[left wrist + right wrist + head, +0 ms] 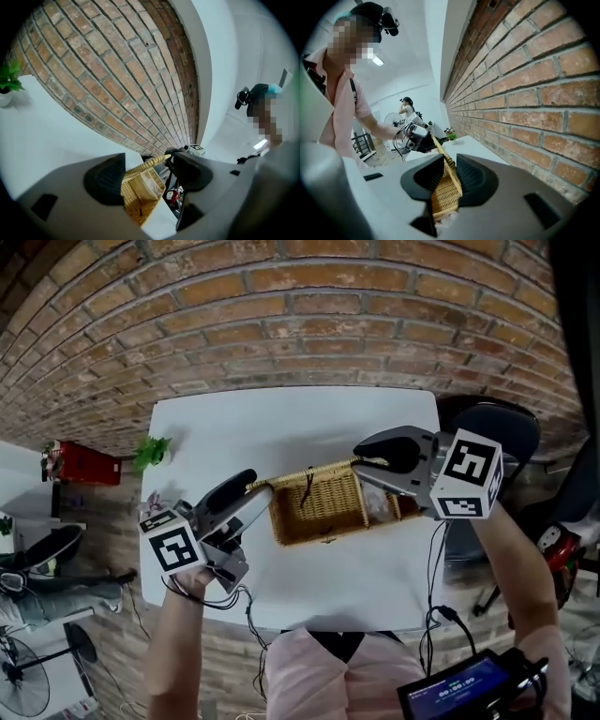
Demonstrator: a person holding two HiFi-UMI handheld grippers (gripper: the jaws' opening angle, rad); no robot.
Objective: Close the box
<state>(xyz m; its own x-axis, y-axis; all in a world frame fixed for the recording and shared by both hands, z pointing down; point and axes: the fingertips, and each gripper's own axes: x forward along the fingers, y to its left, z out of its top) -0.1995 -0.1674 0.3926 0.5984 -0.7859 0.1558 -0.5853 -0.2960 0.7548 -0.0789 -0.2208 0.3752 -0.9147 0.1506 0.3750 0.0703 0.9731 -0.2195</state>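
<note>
A woven wicker box [317, 505] stands in the middle of the white table [281, 418]. Its lid [446, 187] is lifted up on edge. My right gripper [362, 463] is at the box's right far corner, shut on the lid's rim [449, 164], which runs up between both pads. My left gripper [255, 489] sits at the box's left end with its jaws wide open; in the left gripper view the lid's rim [152, 161] and the box's inside [140, 187] show between the fingers, and no pad presses on them.
A brick wall [309, 306] runs along the table's far side. A small potted plant [150, 451] stands at the table's left corner. A dark chair [497, 423] is at the right, a red object [82, 465] at the left, a handheld screen [457, 692] below.
</note>
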